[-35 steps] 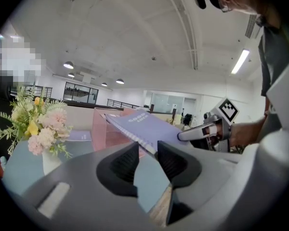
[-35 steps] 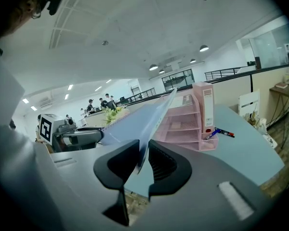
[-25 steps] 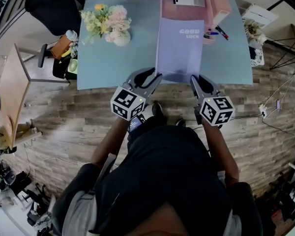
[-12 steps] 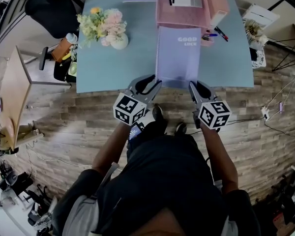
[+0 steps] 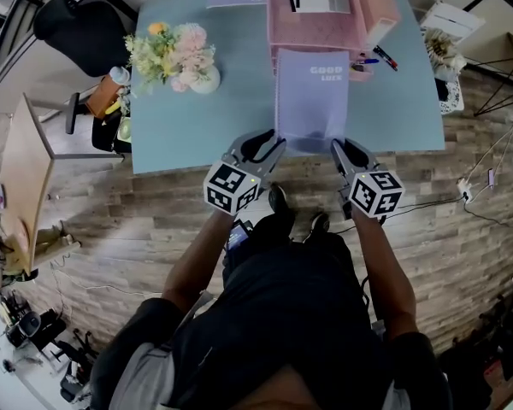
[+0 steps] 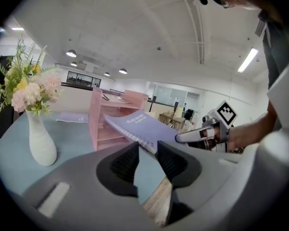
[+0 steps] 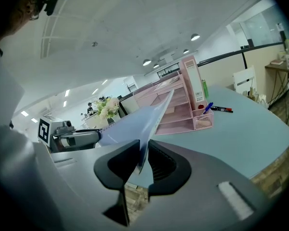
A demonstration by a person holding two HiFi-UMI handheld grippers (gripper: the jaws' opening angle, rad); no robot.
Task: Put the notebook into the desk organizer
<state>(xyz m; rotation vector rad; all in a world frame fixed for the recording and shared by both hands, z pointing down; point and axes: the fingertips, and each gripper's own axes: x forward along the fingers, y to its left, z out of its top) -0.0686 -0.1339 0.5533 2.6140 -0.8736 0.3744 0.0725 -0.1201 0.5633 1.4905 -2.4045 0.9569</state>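
The notebook (image 5: 312, 101) hangs above the near edge of the blue table (image 5: 197, 114), carried by its 2 near corners, 1 in each gripper. Its far edge reaches the front of the pink desk organizer (image 5: 321, 24).

In the left gripper view, the left gripper (image 6: 147, 148) has its jaws drawn in to a narrow gap. The spiral-bound corner of the notebook (image 6: 144, 129) sits pinched right at their tips, and table and wooden floor show through the slit below. In the right gripper view, the right gripper (image 7: 143, 153) also has its jaws nearly together. They are clamped on the thin edge of the notebook (image 7: 130, 121), which runs deeper between the pads and slants away toward the organizer's shelves (image 7: 178, 105). From the head view, the left gripper (image 5: 265, 146) and right gripper (image 5: 342, 150) flank the near edge.

The notebook has a plain lavender cover printed "GOOD LUCK" in white, with a wire spiral along its left side. It is closed and flat.
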